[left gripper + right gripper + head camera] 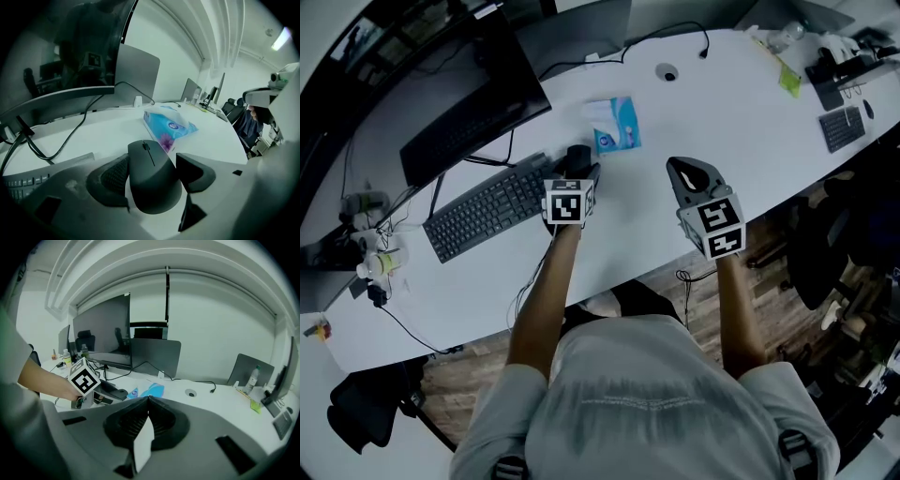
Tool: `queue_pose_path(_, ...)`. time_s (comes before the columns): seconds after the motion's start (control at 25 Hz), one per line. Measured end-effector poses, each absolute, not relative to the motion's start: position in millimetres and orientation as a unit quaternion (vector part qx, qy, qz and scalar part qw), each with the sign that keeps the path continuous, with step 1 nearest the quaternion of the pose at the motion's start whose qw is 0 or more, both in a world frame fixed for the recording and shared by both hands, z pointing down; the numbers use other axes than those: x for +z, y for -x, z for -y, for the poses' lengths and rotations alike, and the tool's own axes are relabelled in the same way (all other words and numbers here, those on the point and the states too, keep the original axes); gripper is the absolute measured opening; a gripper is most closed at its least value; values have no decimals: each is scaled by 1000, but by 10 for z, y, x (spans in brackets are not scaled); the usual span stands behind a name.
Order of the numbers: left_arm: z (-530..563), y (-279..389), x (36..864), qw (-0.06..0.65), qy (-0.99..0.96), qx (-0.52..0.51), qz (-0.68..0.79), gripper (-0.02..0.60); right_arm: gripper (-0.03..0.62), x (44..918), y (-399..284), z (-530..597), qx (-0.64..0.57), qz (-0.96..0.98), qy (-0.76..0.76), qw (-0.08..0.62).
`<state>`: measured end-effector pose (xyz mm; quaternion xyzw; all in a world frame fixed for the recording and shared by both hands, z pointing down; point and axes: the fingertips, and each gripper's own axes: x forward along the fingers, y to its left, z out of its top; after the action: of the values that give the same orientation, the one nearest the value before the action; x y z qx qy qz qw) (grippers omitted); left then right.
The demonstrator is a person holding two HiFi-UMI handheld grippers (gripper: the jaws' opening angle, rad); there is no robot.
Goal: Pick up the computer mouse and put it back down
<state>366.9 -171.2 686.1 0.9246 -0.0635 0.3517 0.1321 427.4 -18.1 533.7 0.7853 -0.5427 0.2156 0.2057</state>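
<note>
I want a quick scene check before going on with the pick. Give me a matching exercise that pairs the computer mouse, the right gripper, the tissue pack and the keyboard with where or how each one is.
Things:
1. computer mouse
2. right gripper
3. tissue pack
4. keyboard

Place or state:
A. jaws together, nothing held
B. light blue, lying on the table
C. between the jaws of the left gripper
D. black, to the left of the left gripper

Pairs: 1-C, 2-A, 3-B, 4-D
</note>
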Motion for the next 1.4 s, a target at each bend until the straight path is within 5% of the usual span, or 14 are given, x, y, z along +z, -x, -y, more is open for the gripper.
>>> queue_pose_path(0.84, 1867, -3385, 6397, 127, -938, 318, 47, 316, 2, 5036, -4241, 242, 181, 536, -801, 197)
queue_pose_path(1.2, 2383, -2686, 5474, 50, -963, 260, 55, 195, 2, 4353, -3890, 590, 109, 545, -807, 200)
queue_pose_path(1.4, 2724, -2154, 4913, 12, -972, 218, 84, 186, 2, 3992, -3598, 794, 72, 549, -808, 199)
